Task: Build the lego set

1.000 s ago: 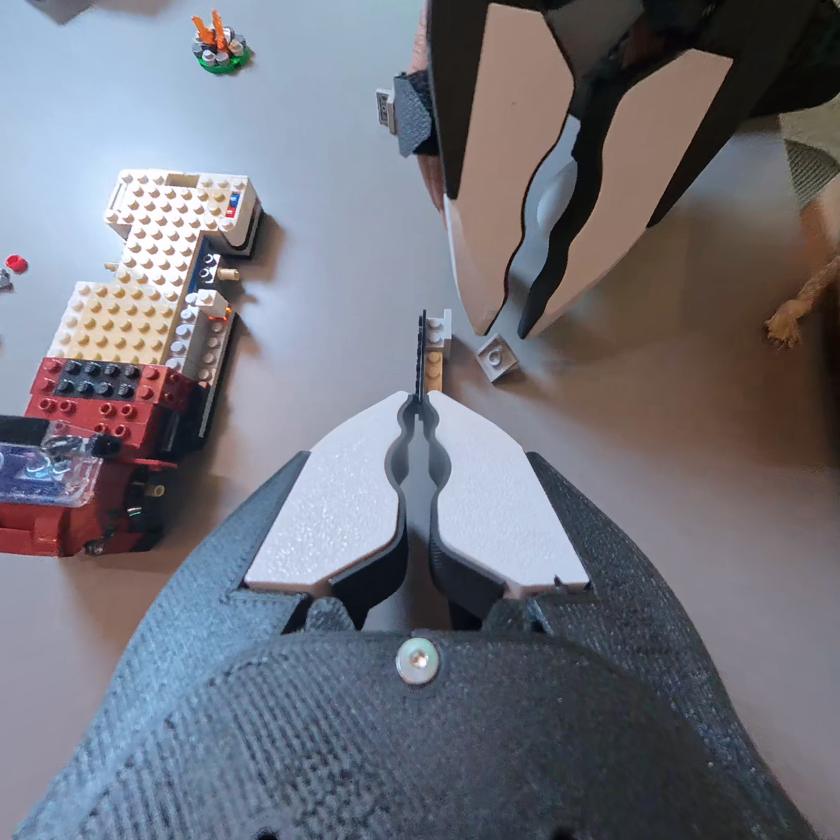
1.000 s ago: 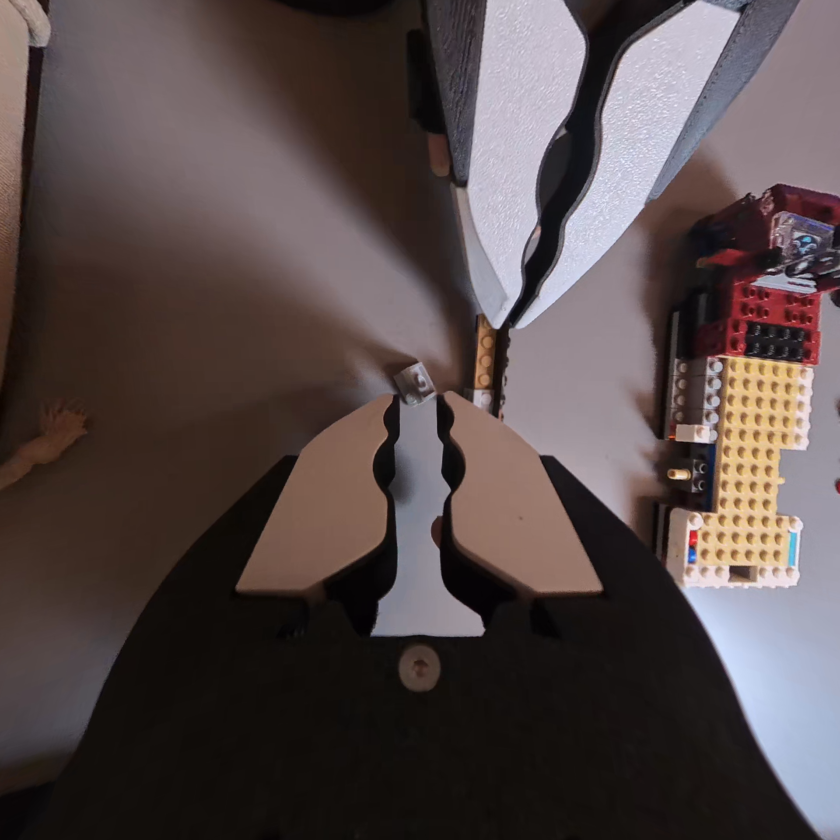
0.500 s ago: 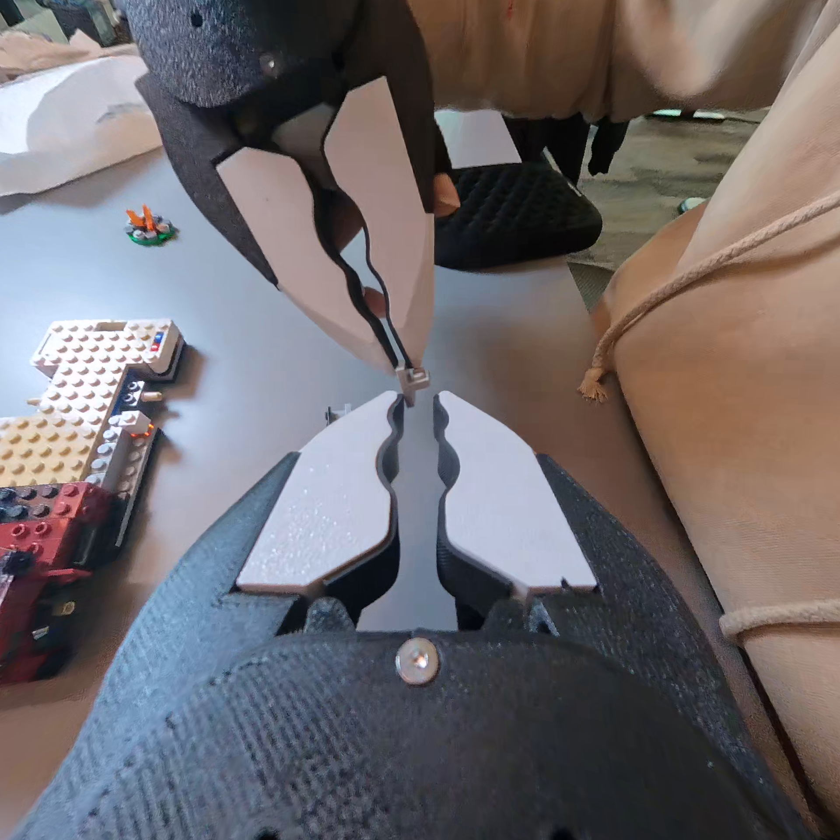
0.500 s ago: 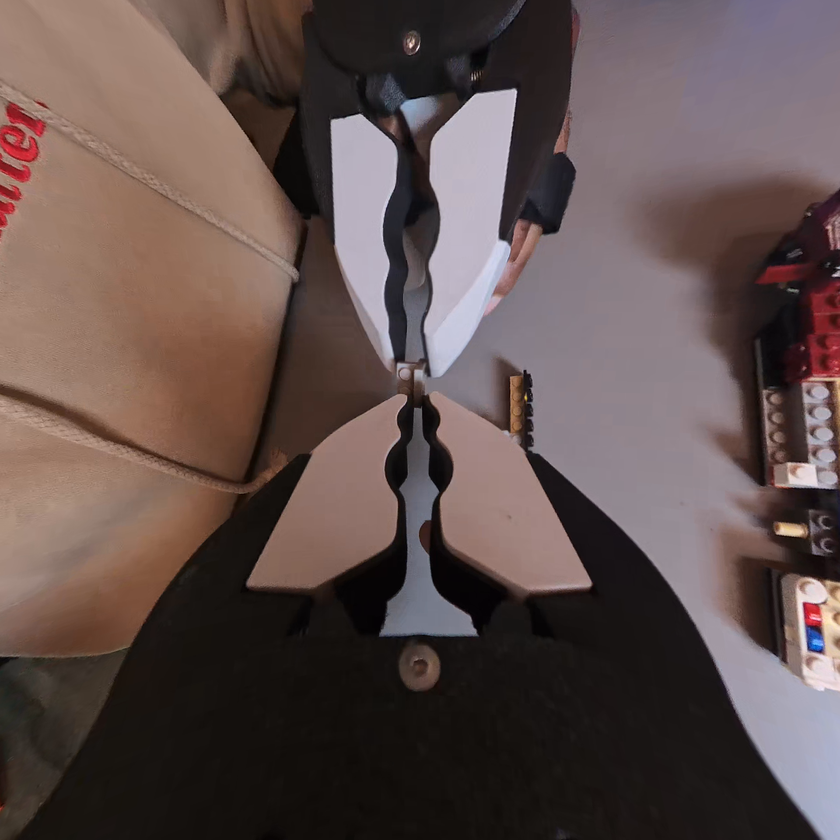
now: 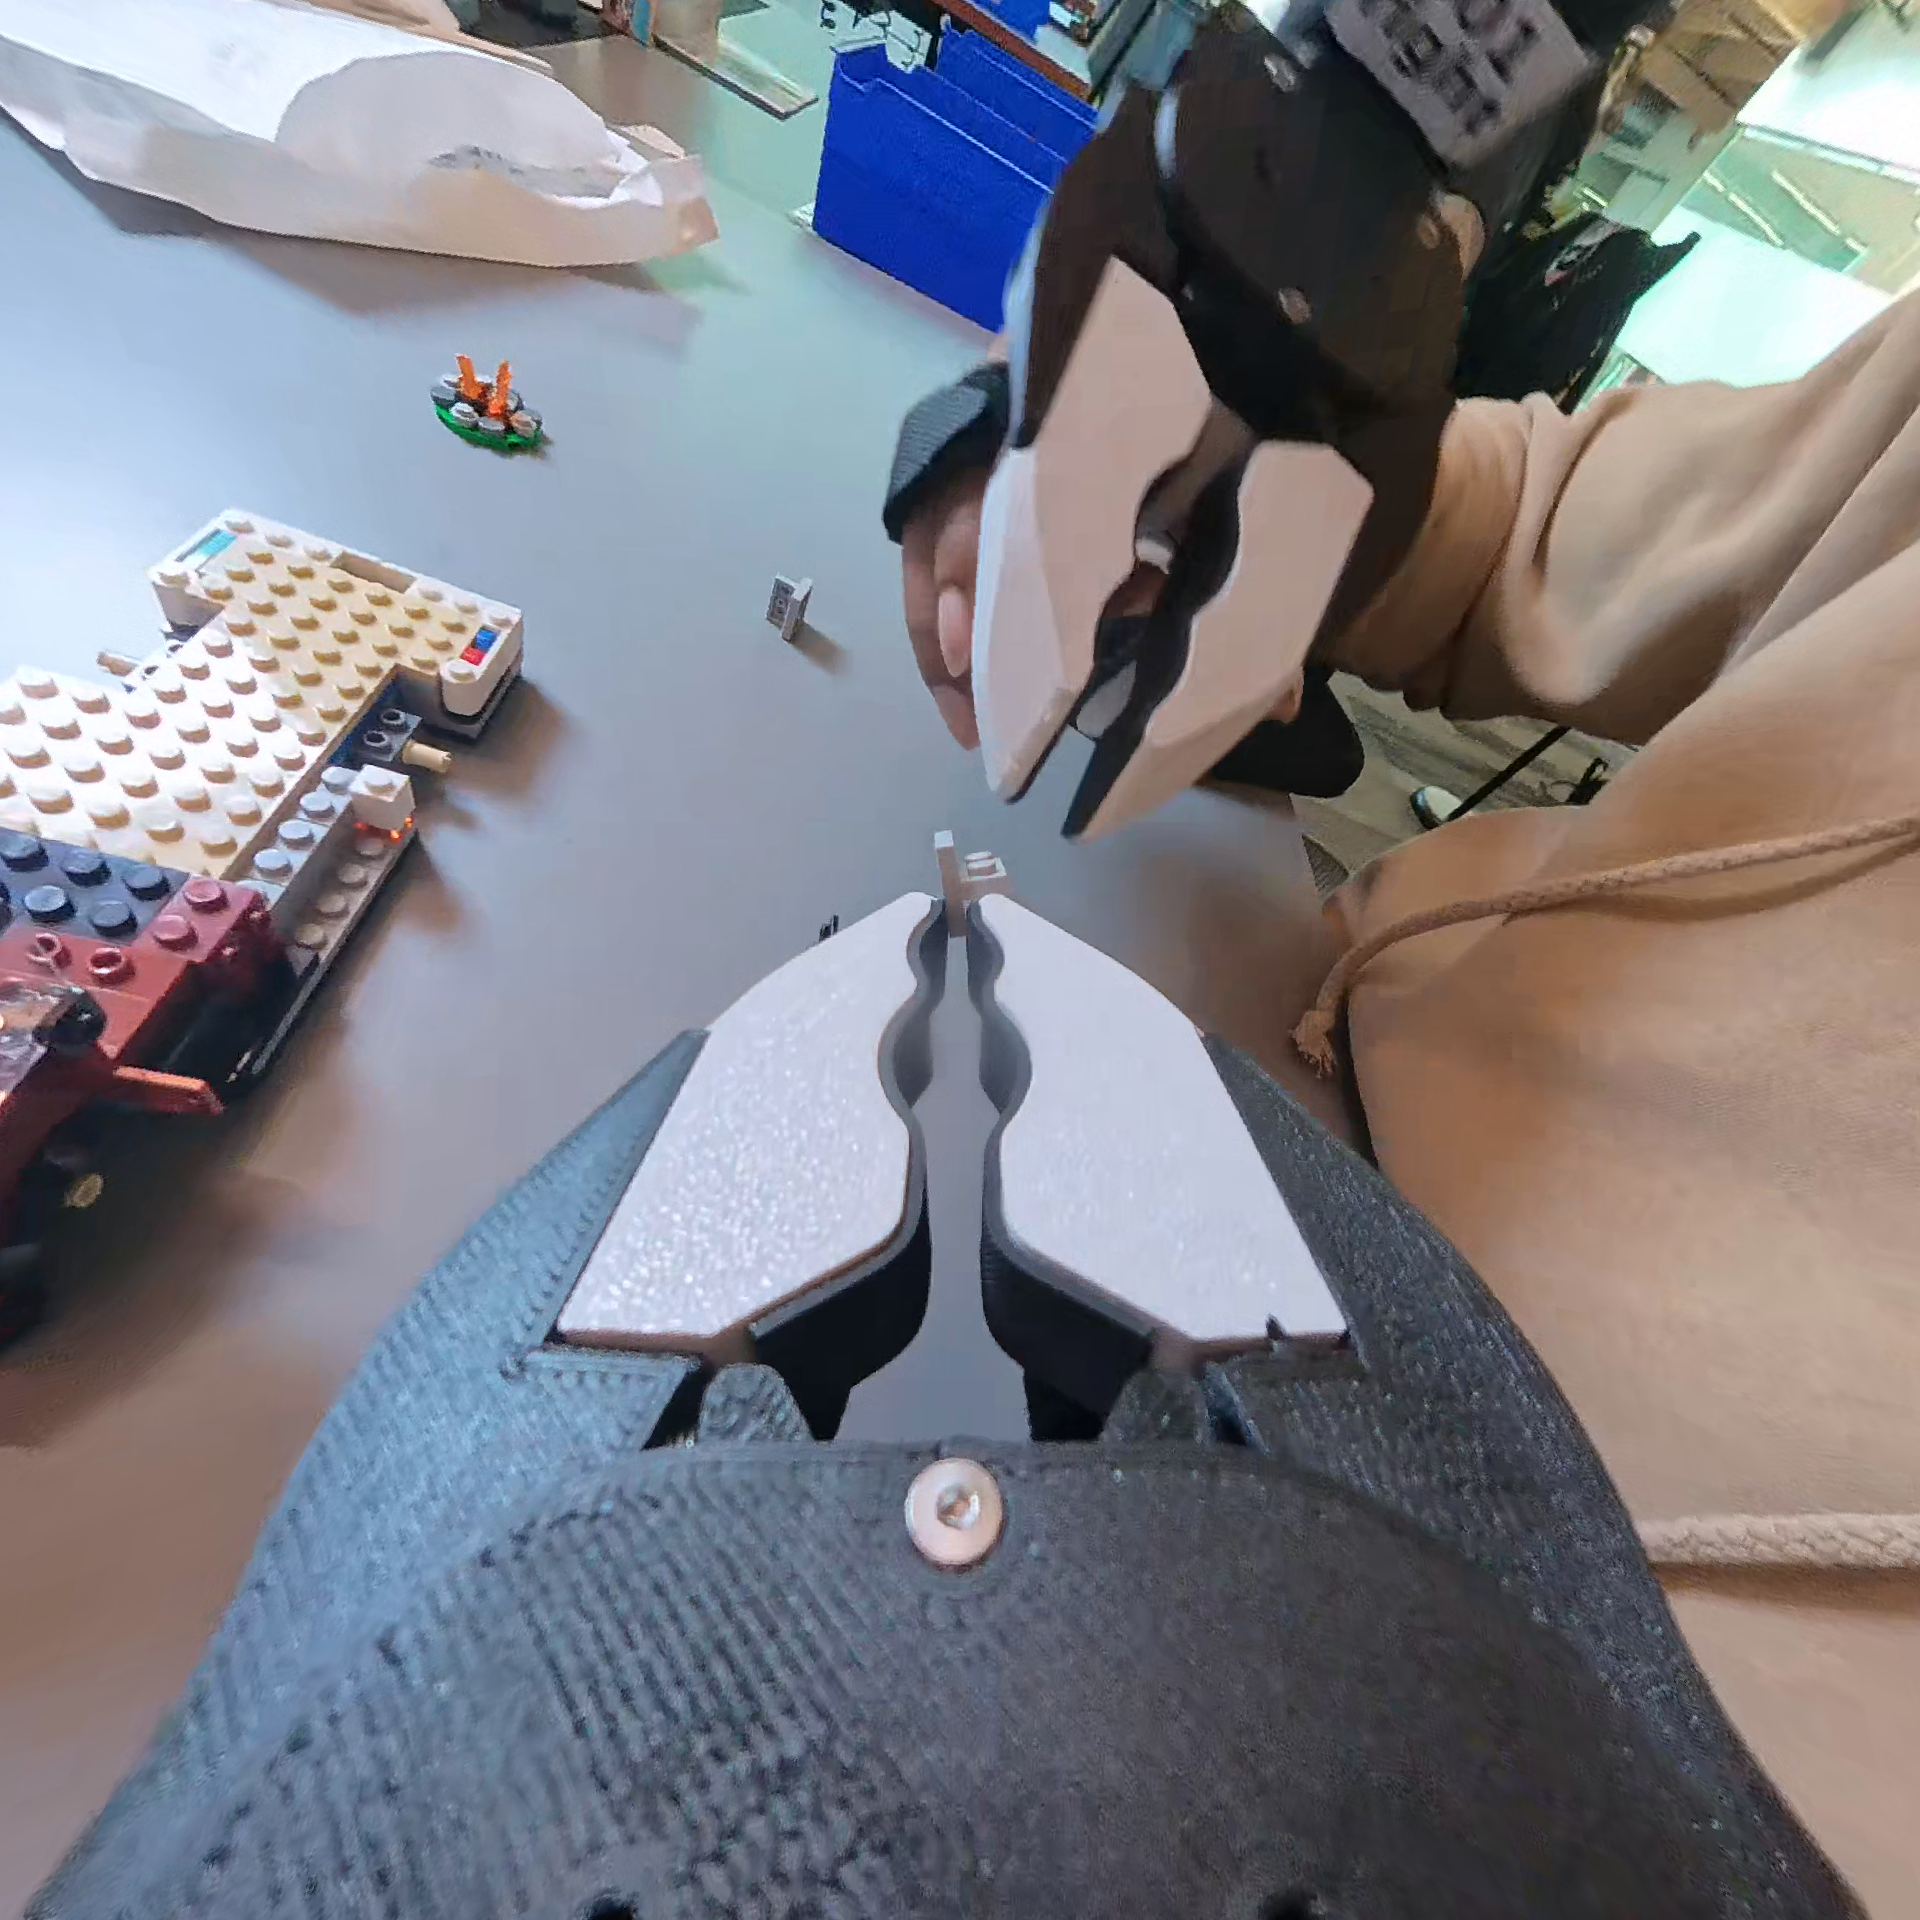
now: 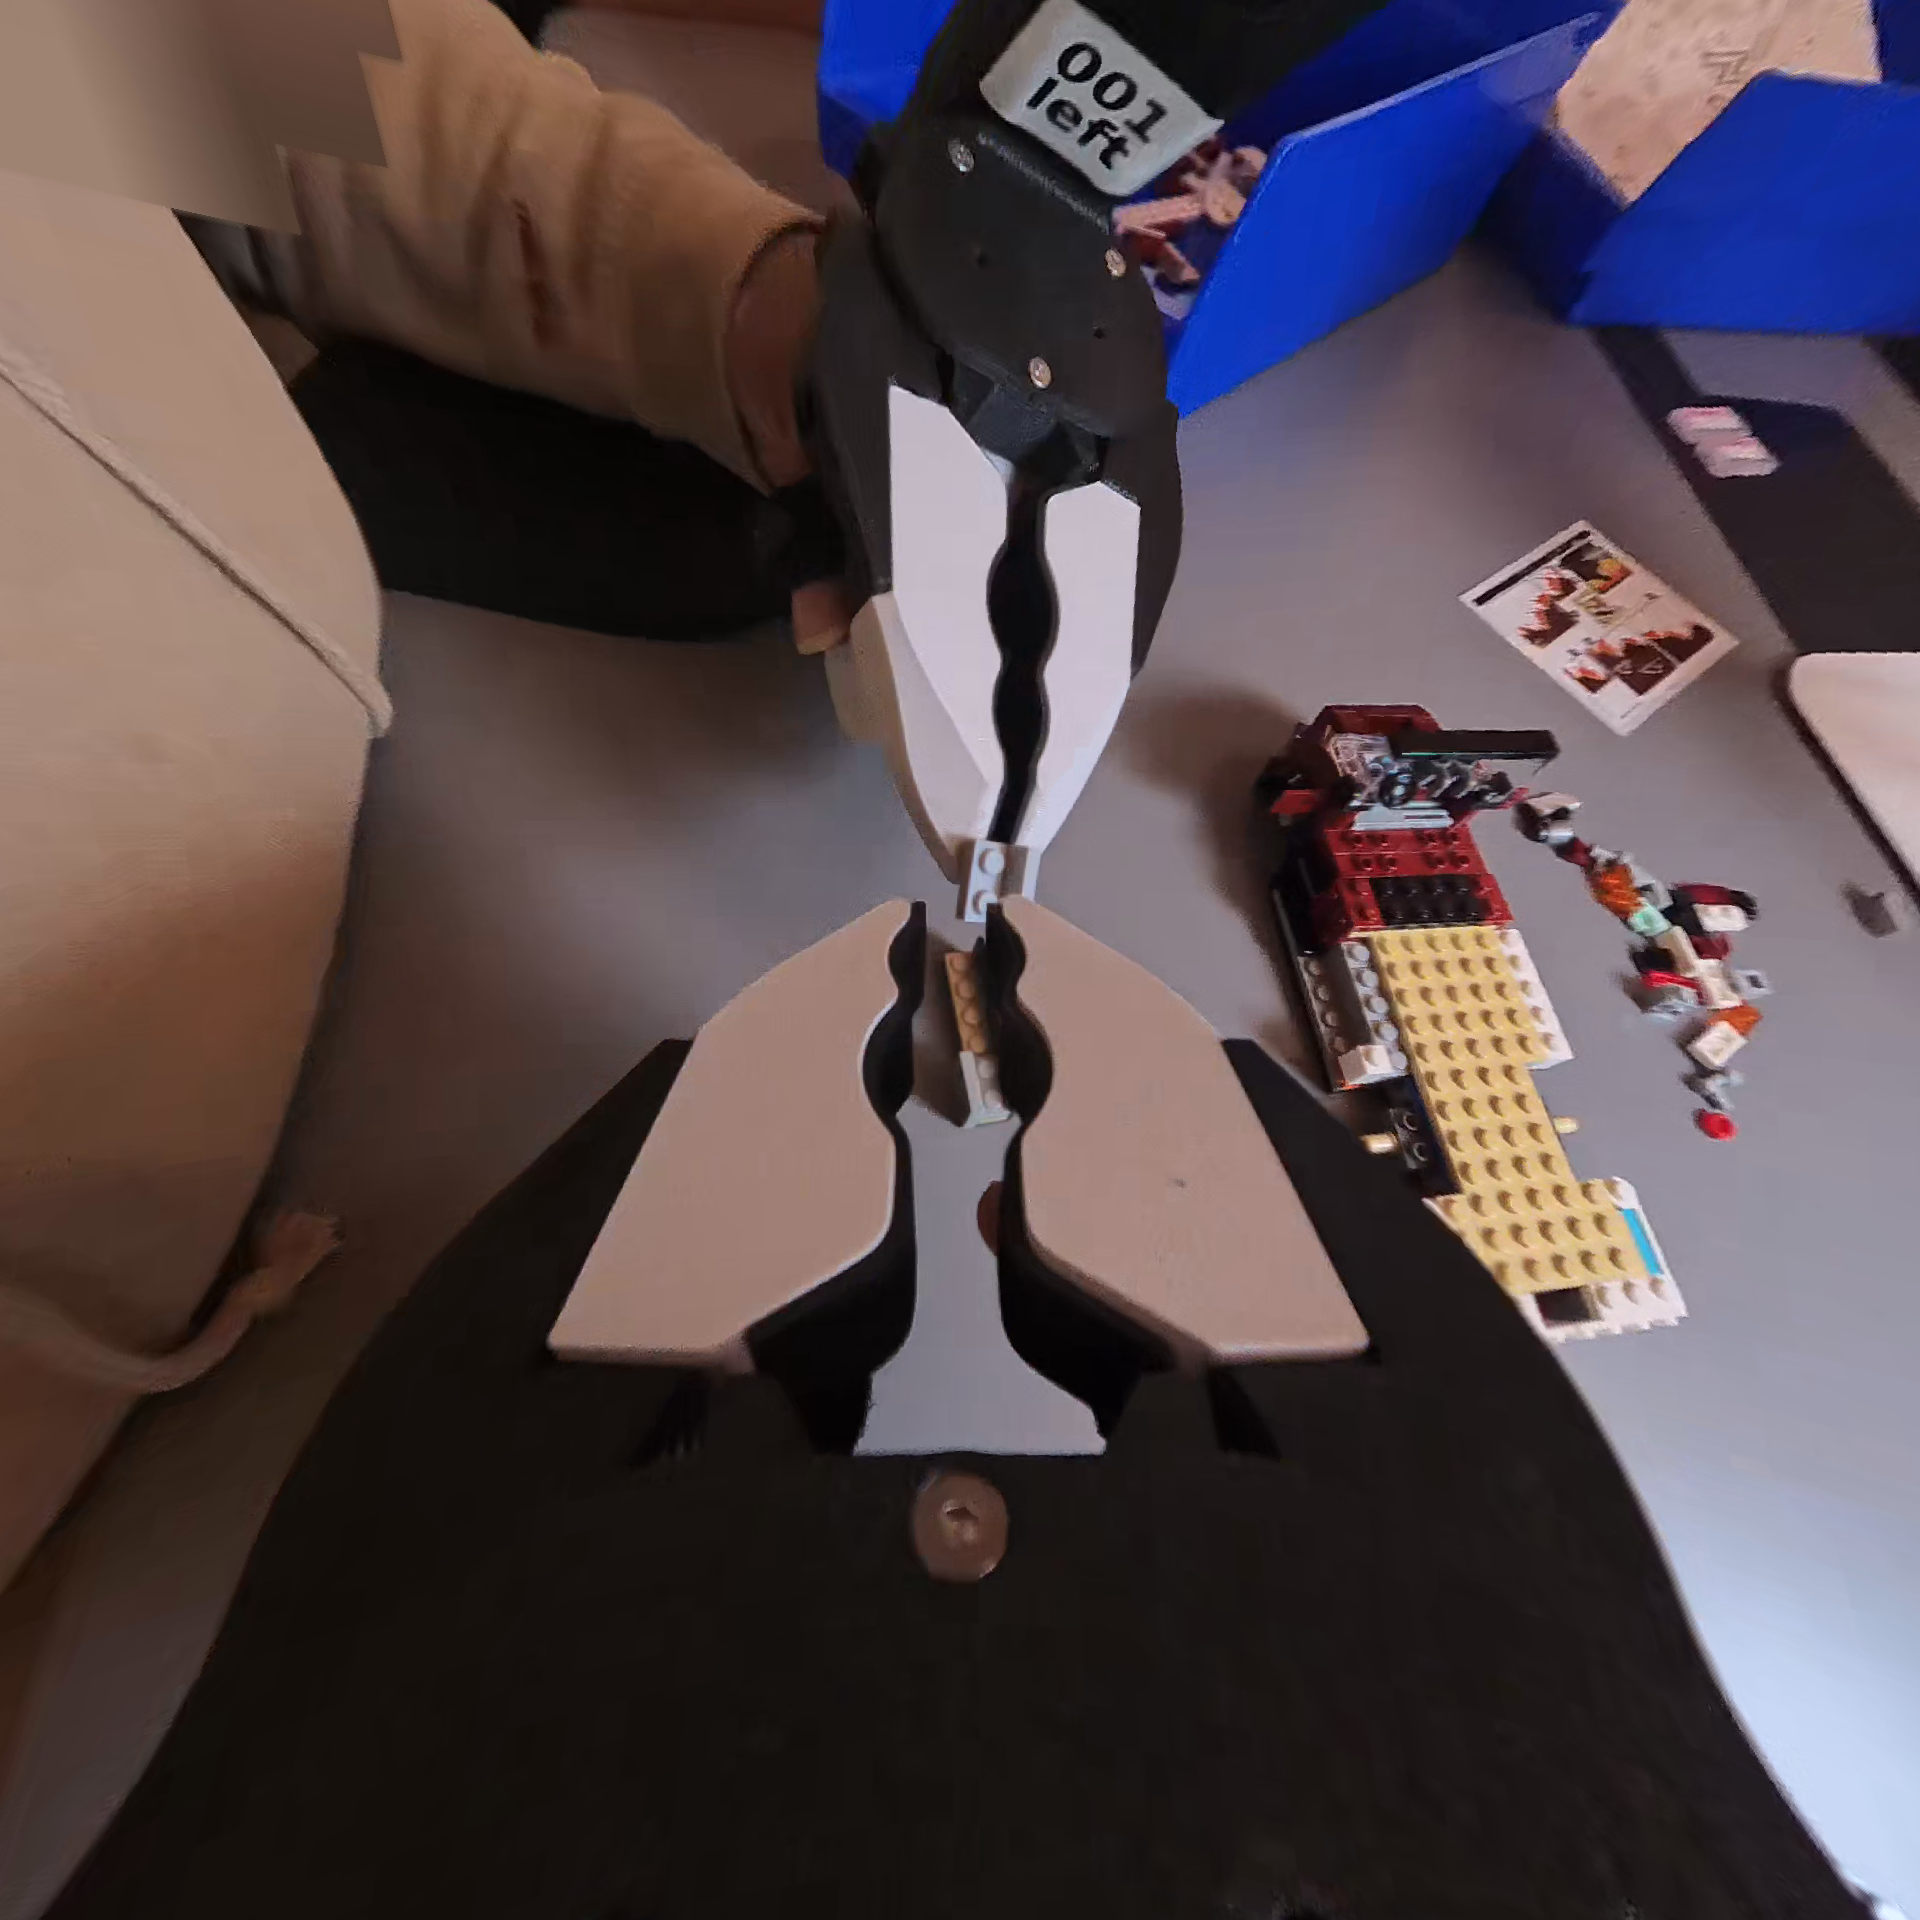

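Above the grey table (image 5: pixel 644 935), the left gripper (image 5: pixel 957 906) pinches a small grey brick (image 5: pixel 961 871) upright, the right gripper (image 5: pixel 1049 821), fingers parted and empty, hovering just beyond it.

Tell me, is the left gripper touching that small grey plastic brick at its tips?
Touching. The left wrist view shows the left gripper pinching the small grey brick between both fingertips.

black gripper (image 5: pixel 954 914) shell | white jaws | silver screw (image 5: pixel 953 1509); tan sleeve (image 5: pixel 1621 540)
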